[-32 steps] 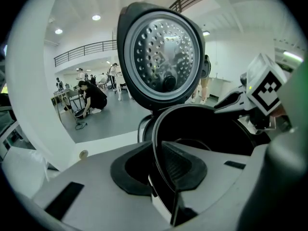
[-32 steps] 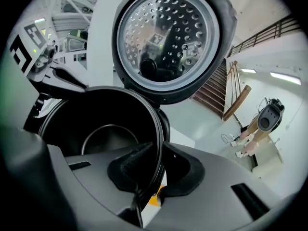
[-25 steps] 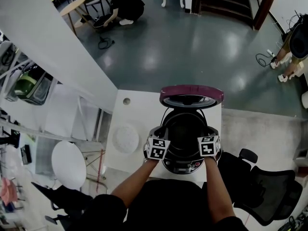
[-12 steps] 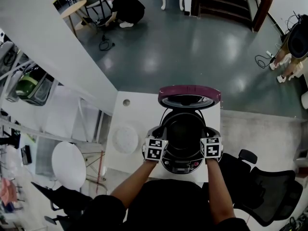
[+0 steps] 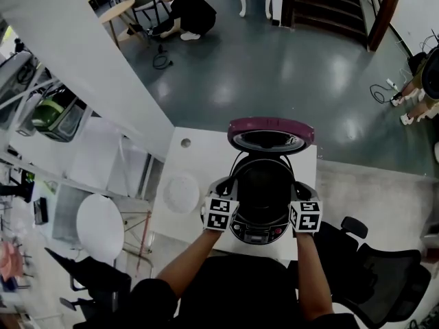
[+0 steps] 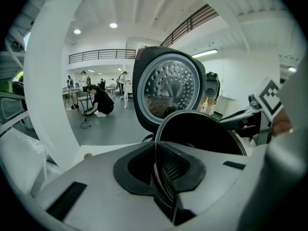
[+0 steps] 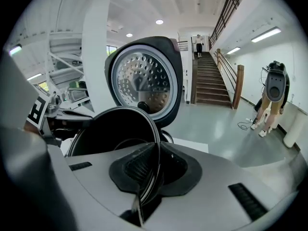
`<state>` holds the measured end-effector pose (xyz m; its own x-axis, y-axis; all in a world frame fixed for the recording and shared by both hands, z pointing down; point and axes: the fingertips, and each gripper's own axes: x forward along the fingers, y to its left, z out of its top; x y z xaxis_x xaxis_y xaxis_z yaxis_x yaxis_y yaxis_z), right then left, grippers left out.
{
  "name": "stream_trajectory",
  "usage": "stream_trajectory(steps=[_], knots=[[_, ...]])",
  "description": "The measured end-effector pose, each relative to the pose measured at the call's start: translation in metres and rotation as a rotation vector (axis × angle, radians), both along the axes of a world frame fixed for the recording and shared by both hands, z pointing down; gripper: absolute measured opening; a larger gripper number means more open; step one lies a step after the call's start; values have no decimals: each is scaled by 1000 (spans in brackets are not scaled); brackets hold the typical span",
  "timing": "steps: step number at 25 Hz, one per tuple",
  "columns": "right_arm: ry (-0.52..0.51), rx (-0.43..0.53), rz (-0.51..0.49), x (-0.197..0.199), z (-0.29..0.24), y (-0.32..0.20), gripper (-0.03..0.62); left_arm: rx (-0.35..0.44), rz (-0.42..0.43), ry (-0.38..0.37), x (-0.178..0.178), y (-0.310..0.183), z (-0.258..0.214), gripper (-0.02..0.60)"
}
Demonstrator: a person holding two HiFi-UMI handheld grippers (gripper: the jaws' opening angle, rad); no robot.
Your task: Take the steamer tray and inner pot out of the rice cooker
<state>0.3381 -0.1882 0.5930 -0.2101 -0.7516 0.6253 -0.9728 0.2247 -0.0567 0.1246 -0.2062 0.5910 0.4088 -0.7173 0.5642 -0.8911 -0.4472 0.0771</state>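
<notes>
Grey glossy floor (image 5: 274, 67) and a staircase (image 5: 322, 5) fill the background, with a crouched person (image 5: 185, 9) far beyond both tools. Under them is a white table (image 5: 199, 156).

Hard to read:
- In the head view the marker cubes cover both sets of fingertips.
- The pot's inside is plain black.
- We can't tell whether the pot's base is clear of the rice cooker (image 5: 257, 232), whose body is mostly hidden by pot and forearms.
- A white round piece (image 5: 182, 192) lies on the table just outside the left tool, too small for us to call it the steamer tray.

We see the inner pot (image 5: 264, 184) as round and black with a thin shiny rim. It sits between the two tools, in front of the open lid (image 5: 269, 134), whose perforated metal plate (image 6: 168, 88) faces them.

The left gripper (image 6: 161, 170) pinches the rim on its side, pads pressed on the thin edge. The right gripper (image 7: 151, 174) pinches the opposite rim. Its jaws have just been closing, with the rim between them.

A black mesh chair (image 5: 384, 273) stands right of the right tool.
</notes>
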Motion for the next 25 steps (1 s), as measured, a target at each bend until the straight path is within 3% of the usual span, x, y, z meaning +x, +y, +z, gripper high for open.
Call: stream_trajectory(steps=[16,25], knots=[[-75,168,-95,-4,-66,8,26,135,-98,-5,-5,29,-67,28],[-90,195,-140,-21,-82,16,25,160,-146,-4,-22,43,-84,28]])
